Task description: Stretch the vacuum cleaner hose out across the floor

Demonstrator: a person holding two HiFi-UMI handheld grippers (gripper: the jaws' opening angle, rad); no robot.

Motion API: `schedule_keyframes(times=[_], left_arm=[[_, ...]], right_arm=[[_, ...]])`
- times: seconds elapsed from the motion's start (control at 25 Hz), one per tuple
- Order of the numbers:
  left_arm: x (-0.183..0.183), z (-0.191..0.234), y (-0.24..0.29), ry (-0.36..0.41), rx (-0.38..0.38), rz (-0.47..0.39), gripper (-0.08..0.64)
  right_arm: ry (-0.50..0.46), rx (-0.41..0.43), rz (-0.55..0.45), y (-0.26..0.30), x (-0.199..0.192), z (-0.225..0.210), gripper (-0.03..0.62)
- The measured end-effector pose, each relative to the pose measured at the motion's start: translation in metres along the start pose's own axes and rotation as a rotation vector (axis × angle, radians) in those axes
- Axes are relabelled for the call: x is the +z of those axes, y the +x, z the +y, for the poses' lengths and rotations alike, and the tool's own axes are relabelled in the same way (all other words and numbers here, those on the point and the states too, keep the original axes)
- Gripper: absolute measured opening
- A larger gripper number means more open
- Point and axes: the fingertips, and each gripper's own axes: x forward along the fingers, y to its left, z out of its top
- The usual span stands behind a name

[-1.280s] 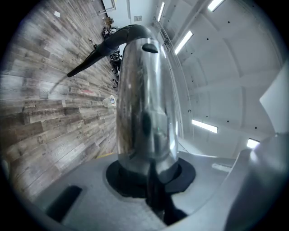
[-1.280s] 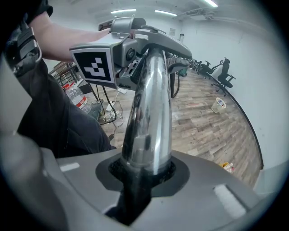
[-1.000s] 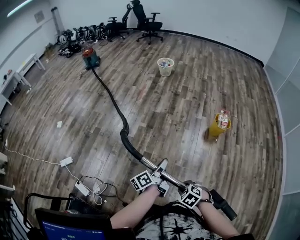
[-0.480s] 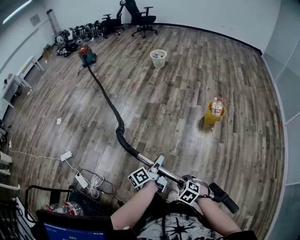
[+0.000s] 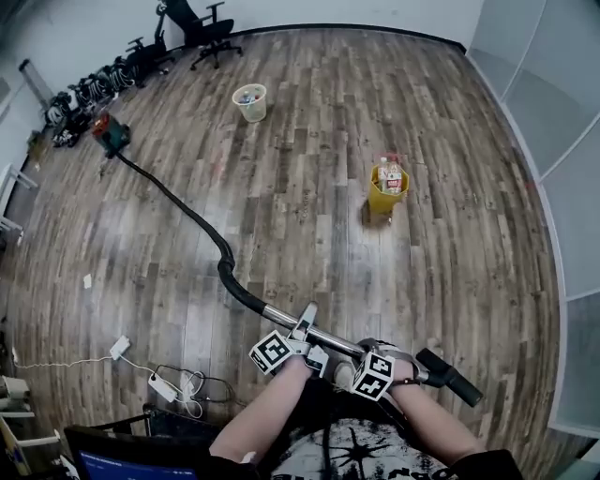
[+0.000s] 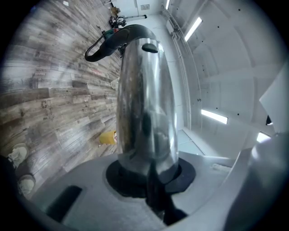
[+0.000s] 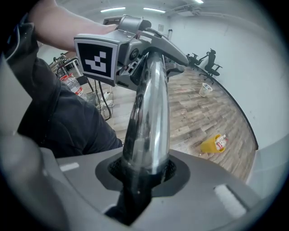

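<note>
Two tools pinching wand [image 5: 281,319], left tool [image 5: 306,326] ahead of right tool [image 5: 354,354]; I reckon double grip steadies pull on hose [image 5: 178,204].

The long flexible hose [image 5: 242,296] is black, its rigid metal tube [image 6: 144,99] shiny silver. The wood-plank floor [image 5: 450,169] is streaky grey-brown.

- Grey-brown wood-plank floor [image 5: 309,141] fills the room
- Plain white wall [image 5: 328,11] at the far side, black swivel office chairs [image 5: 202,23] close to it
- Pale round wastebasket [image 5: 250,101] stands alone mid-floor
- Long white strip lights [image 7: 112,9] glow overhead
</note>
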Motion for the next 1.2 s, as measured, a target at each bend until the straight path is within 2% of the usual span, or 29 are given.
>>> schedule_keyframes(times=[0.04, 0.12, 0.2, 0.36, 0.48, 0.6, 0.64, 0.76, 1.0, 1.08, 1.2], left_arm=[[-0.001, 0.001, 0.006, -0.005, -0.012, 0.01, 0.055], [-0.01, 0.006, 0.017, -0.098, -0.032, 0.022, 0.055], [-0.015, 0.014, 0.026, -0.148, -0.034, 0.041, 0.055], [-0.015, 0.028, 0.037, -0.171, -0.028, 0.08, 0.055], [-0.013, 0.043, 0.045, -0.163, 0.003, 0.096, 0.055], [-0.02, 0.033, 0.056, -0.25, -0.041, 0.084, 0.055], [-0.024, 0.034, 0.057, -0.253, -0.035, 0.084, 0.055], [-0.033, 0.046, 0.059, -0.204, 0.015, 0.078, 0.057], [-0.067, 0.059, 0.071, -0.096, 0.034, 0.08, 0.077], [-0.081, 0.07, 0.068, 0.009, 0.07, 0.118, 0.106], [-0.097, 0.096, 0.05, 0.106, 0.208, 0.168, 0.146]], right_arm=[[0.009, 0.001, 0.011, 0.001, -0.003, -0.002, 0.103], [0.027, 0.006, 0.037, 0.004, -0.009, -0.007, 0.101], [0.048, 0.012, 0.063, 0.008, -0.014, -0.009, 0.101], [0.081, 0.012, 0.094, 0.016, -0.015, -0.015, 0.1], [0.096, 0.02, 0.104, 0.025, -0.015, -0.021, 0.1], [0.109, 0.044, 0.097, 0.031, -0.02, -0.022, 0.1], [0.113, 0.054, 0.091, 0.032, -0.024, -0.021, 0.1], [0.11, 0.069, 0.07, 0.036, -0.036, -0.023, 0.1], [0.042, 0.067, 0.033, 0.047, -0.077, -0.044, 0.098], [-0.002, 0.068, 0.045, 0.049, -0.093, -0.05, 0.098], [-0.047, 0.075, 0.073, 0.052, -0.113, -0.051, 0.098]])
